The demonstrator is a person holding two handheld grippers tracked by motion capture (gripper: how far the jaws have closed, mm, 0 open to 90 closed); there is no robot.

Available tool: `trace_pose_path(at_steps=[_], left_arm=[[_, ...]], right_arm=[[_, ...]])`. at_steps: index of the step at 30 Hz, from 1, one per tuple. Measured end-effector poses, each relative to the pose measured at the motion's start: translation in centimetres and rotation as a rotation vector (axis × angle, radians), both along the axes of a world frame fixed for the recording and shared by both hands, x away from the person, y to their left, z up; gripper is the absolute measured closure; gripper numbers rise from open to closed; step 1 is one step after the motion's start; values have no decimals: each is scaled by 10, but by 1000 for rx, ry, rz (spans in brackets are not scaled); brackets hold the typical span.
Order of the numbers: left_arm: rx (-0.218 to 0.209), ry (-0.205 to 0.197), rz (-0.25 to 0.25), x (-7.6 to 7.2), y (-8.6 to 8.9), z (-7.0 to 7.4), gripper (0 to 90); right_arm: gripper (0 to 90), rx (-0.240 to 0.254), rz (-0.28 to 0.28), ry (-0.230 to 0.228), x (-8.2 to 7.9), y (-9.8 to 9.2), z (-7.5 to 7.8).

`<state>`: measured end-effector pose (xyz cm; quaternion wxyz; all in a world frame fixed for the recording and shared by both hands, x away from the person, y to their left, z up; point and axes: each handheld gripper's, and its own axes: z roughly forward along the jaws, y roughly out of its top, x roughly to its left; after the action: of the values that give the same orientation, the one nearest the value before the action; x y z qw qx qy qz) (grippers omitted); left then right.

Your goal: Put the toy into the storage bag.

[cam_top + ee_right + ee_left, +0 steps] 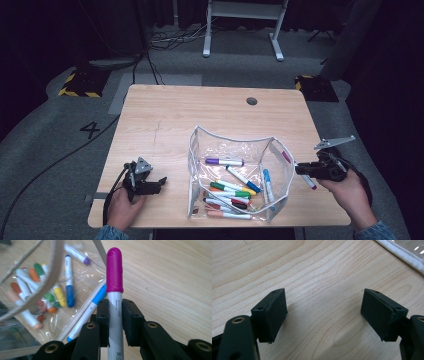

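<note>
Held thing: a marker point(115, 307) with a magenta cap and a pale grey barrel is gripped by the right gripper point(115, 315), whose jaws are closed onto the barrel just below the cap.
Place of the marker: it is carried clear of the surface point(165, 120), just beside the right wall of the clear pouch point(280, 165); in the high view it point(308, 181) is seen slanting out of the right gripper point(302, 170).
Weight: it is judged light; little squeeze should be needed.
Stiffness: the barrel is judged rigid plastic, so no bending or crushing is expected under the pads.
Slip: the barrel looks smooth and round, so rolling or sliding between flat pads is judged possible if the grip is loosened or the marker is tilted steeply.
Best hold: the mid-barrel is judged the better place; a hold on the cap could pull the cap off.
Pouch: soft, clear walls with a white trimmed rim point(402, 253) are judged floppy; the rim may give way if it is bumped.
Pouch contents: several other markers point(231, 192) lie loose inside, among them blue, green, purple and orange ones.
Left gripper: the left gripper point(324, 312) is held low over bare wood, its jaws wide apart with nothing between them.
</note>
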<state>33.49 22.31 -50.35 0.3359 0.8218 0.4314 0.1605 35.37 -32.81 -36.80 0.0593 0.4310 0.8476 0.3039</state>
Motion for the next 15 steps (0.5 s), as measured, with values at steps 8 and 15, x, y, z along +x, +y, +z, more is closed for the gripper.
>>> trace_pose_path(at_steps=[8, 15], left_arm=[[0, 0, 1, 0, 0, 0, 212], [0, 0, 1, 0, 0, 0, 213]], right_arm=[[762, 4, 20, -46, -14, -1, 35], [762, 22, 31, -78, -22, -5, 58]])
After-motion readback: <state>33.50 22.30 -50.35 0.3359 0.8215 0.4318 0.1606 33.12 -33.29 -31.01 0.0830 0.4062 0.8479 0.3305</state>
